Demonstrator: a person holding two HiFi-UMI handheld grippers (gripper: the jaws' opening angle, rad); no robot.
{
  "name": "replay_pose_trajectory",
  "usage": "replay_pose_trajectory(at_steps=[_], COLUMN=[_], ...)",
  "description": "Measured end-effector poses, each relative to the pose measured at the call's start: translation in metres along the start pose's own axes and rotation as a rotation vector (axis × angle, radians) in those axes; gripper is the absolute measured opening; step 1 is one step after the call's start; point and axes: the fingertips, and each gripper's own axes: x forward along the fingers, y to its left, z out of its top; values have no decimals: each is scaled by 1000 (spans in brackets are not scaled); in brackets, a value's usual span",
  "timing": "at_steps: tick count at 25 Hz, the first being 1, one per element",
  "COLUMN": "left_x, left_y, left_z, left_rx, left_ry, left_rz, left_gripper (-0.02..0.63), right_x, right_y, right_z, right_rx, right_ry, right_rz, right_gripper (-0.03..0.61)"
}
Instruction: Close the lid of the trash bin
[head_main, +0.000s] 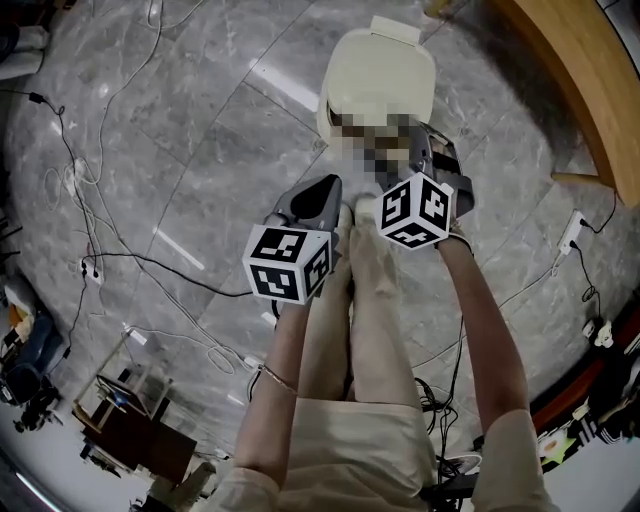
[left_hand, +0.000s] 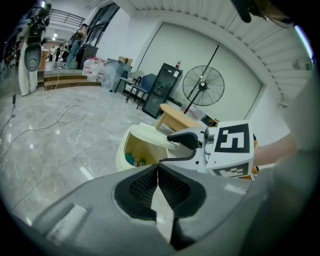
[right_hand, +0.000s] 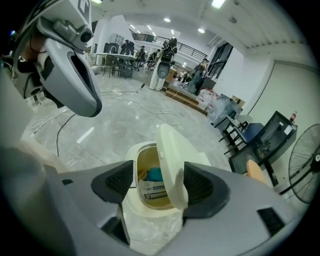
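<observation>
A cream trash bin stands on the grey floor just beyond the person's feet. Its lid is tipped up on edge, showing rubbish inside. The right gripper, jaws wide apart, frames the lid's rim, probably to push it down; whether they touch is unclear. The left gripper, jaws pressed together and empty, hangs nearer, to the left.

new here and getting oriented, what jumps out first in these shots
The cream trash bin on the grey marble floor, its lid raised above the trash inside. The right tool is poised at it, jaws apart with the lid between them, while the left tool hangs beside it with jaws together.
</observation>
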Motion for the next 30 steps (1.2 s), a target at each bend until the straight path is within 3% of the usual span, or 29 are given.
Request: replay_pose_trajectory(at_steps=[5,22,25,30], left_x=[4,20,24,32], left_y=[2,15,14,10], left_z=[-8,-26,-26,-26], left_rx=[-12,-51,-31,6], left_ry=[-10,-12,-7,3], left_rz=[11,41,43,35], left_gripper=[23,23,23,23], right_x=[7,32,33,33], right_y=[12,25,21,20], right_z=[-6,-28,-29,-30], right_rx=[42,148,187,268], right_ry=[-12,-18,-36,-96], right_rz=[44,107,100,125], right_gripper=[306,182,133,125])
